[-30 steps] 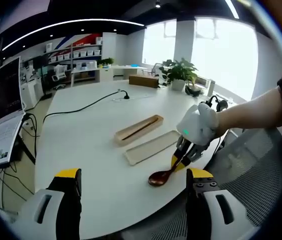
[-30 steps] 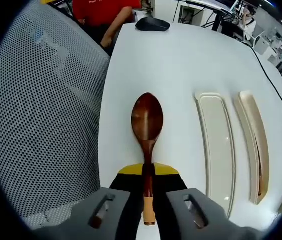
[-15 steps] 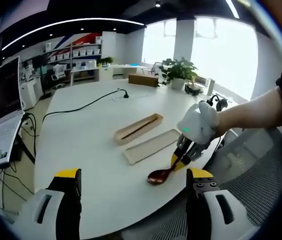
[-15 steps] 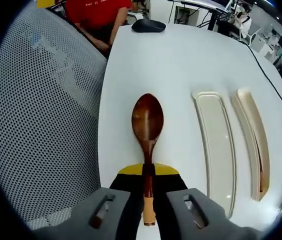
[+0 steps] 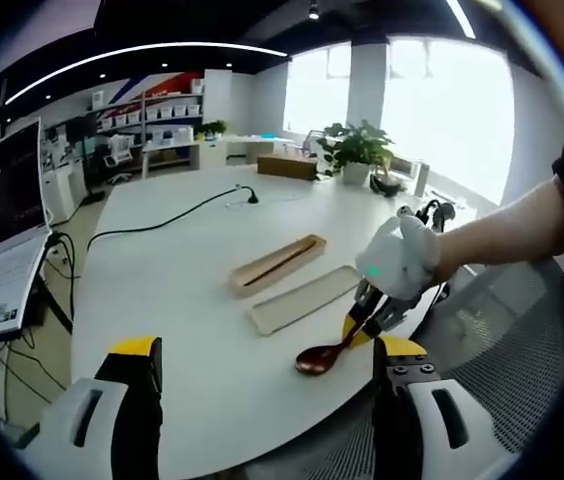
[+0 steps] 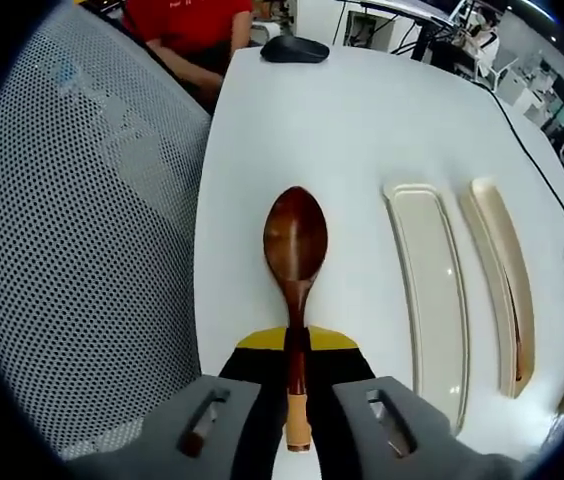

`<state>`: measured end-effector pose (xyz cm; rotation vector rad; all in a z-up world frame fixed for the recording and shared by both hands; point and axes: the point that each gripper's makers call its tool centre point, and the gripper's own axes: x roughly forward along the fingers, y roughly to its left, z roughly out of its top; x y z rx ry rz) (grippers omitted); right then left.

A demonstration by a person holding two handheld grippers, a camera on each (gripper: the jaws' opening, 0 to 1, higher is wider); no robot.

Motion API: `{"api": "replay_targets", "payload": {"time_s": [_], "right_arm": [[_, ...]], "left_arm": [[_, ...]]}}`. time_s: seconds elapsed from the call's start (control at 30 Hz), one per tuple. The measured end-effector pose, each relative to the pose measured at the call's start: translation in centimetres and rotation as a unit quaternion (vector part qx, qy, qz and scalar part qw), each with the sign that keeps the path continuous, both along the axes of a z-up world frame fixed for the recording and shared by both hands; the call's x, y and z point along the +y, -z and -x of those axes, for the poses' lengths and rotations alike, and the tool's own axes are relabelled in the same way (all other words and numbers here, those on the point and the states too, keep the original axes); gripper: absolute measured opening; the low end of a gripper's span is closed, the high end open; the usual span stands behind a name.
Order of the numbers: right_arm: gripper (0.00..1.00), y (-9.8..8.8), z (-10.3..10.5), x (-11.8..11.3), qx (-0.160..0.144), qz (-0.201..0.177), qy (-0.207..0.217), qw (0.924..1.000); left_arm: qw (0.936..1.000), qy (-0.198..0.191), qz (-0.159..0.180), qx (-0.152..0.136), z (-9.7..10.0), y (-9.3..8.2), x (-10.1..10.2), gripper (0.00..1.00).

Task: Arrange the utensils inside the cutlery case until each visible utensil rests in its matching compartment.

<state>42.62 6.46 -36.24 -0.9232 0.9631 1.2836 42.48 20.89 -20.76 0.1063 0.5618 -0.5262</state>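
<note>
A laptop (image 5: 0, 235), potted plant (image 5: 359, 148) and mesh chair (image 6: 72, 250).

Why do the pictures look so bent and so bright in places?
Left gripper view: the fisheye lens curves the white table and ceiling lights, and the windows are washed out by daylight. Right gripper view: the cutlery case and lid bow outward, the spoon in the right gripper carries a soft sheen, and everything stays sharp.
</note>
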Motion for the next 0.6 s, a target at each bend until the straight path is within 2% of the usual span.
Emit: {"api": "replay_targets", "payload": {"time_s": [0.2,0.37,0.6], "right_arm": [[0.01,0.0,-0.1,0.1,0.002,-0.007,0.009,0.9999],[0.01,0.0,0.2,0.1,0.003,-0.004,0.001,1.0000],[0.01,-1.2,-1.2,-0.3,-0.004,-0.015,0.029,0.9995]], "left_arm": [[1.0000,0.003,-0.001,0.001,0.1,0.1,-0.1,0.89],[1.0000,0.001,0.002,0.001,0.0,0.0,-0.2,0.89],[1.0000,0.004,0.000,0.002,0.1,0.1,-0.2,0.89]]}}
